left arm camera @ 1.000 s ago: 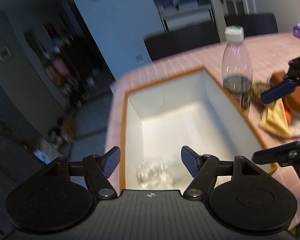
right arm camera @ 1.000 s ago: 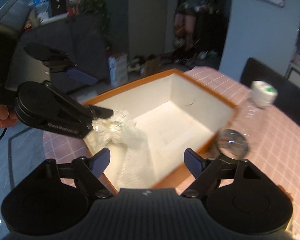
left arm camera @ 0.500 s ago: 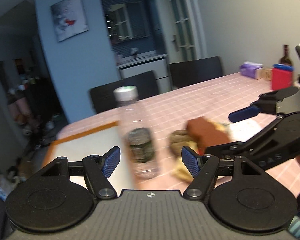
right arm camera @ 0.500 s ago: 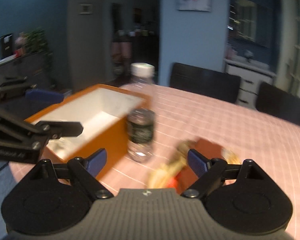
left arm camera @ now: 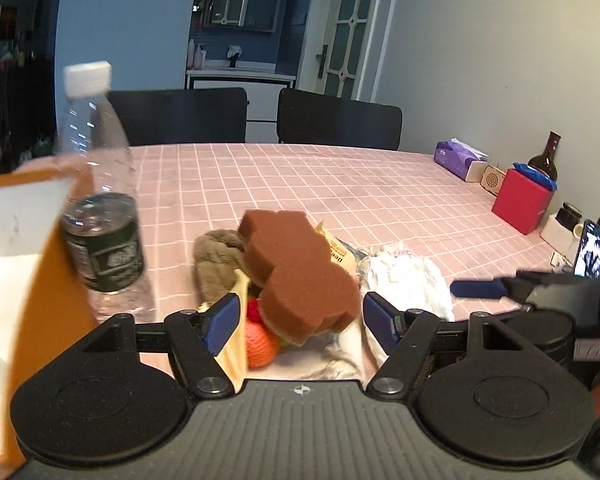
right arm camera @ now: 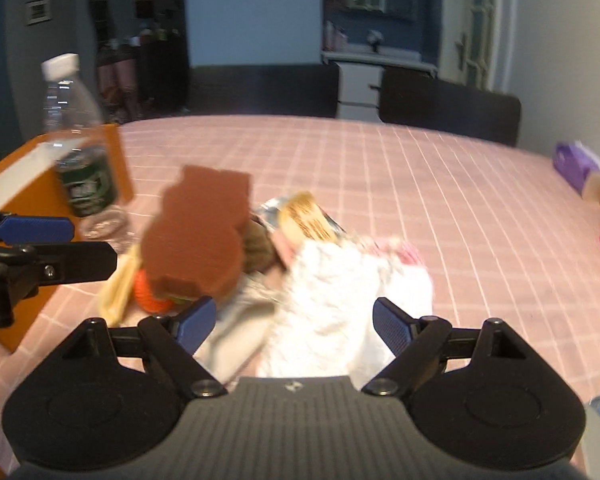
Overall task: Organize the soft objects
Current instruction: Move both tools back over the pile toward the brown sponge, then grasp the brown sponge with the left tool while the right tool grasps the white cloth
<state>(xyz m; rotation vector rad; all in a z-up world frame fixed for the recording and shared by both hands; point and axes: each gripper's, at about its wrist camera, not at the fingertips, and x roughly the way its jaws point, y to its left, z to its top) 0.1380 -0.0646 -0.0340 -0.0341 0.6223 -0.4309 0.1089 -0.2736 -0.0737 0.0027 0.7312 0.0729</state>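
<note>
On the far left of the desk, an orange box with white inner walls, partly cut off by the frame edge. Just beside its right wall, an upright clear water bottle with a white cap and a dark green label, blurred in both views. Right of the bottle, a heap of soft objects on the pink checked cloth: a grey-brown towel at the back left, a brown bear-shaped sponge lying tilted on top, a yellow cloth and an orange-red knitted strawberry underneath its near edge, a printed snack packet poking out behind. Further right in the heap, a white fluffy cloth, touching the packet and the sponge's side.

Left hand-held gripper open and empty, blue pads wide apart, framing the sponge and strawberry from just in front. Right hand-held gripper likewise open and empty, spread before the white fluffy cloth, sponge off to its left.

At the far right edge of the desk, a purple tissue pack, a red box and a dark bottle near the wall, well apart from the heap.
</note>
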